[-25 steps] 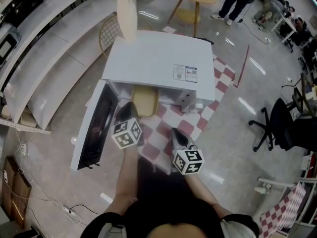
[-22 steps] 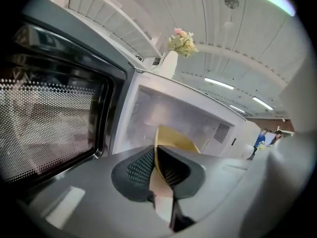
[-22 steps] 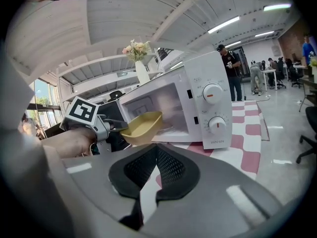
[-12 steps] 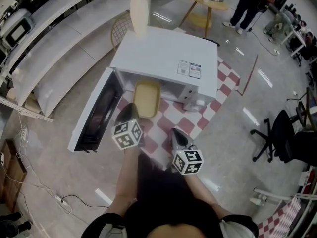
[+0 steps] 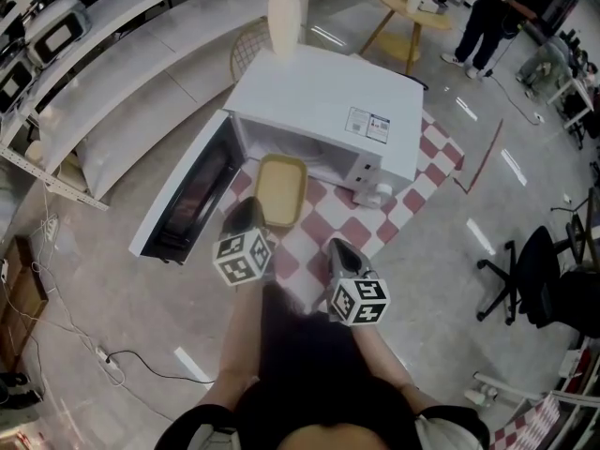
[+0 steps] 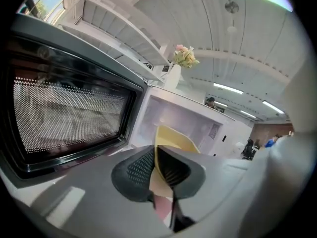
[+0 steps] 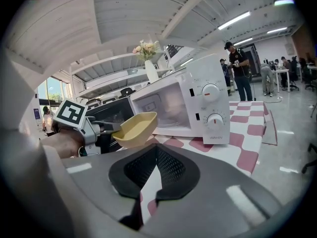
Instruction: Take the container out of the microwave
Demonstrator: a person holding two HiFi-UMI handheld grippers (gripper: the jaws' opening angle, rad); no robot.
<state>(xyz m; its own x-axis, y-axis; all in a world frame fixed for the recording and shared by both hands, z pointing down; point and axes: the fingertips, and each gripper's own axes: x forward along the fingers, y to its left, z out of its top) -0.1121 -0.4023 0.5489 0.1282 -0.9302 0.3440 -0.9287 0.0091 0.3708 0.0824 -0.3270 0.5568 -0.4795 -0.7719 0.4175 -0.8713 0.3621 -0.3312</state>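
The yellow container (image 5: 279, 190) hangs just outside the white microwave (image 5: 328, 111), above the red-checked cloth (image 5: 361, 228). My left gripper (image 5: 249, 216) is shut on its near rim. In the left gripper view the pads (image 6: 141, 168) pinch the yellow wall of the container (image 6: 171, 139), with the open cavity behind it. My right gripper (image 5: 339, 251) hovers to the right over the cloth, shut and empty. From the right gripper view the container (image 7: 134, 128) hangs in front of the microwave (image 7: 198, 103), beyond the right gripper (image 7: 156, 170).
The microwave door (image 5: 187, 200) stands swung open to the left of the container. A white vase (image 5: 284, 12) with flowers stands behind the microwave. An office chair (image 5: 534, 270) is at the right, a round table (image 5: 412, 3) and people stand further back, and a cable (image 5: 84, 336) lies on the floor.
The left gripper has drawn the container back out of the cavity towards me, over the checked cloth. The right gripper has barely shifted.
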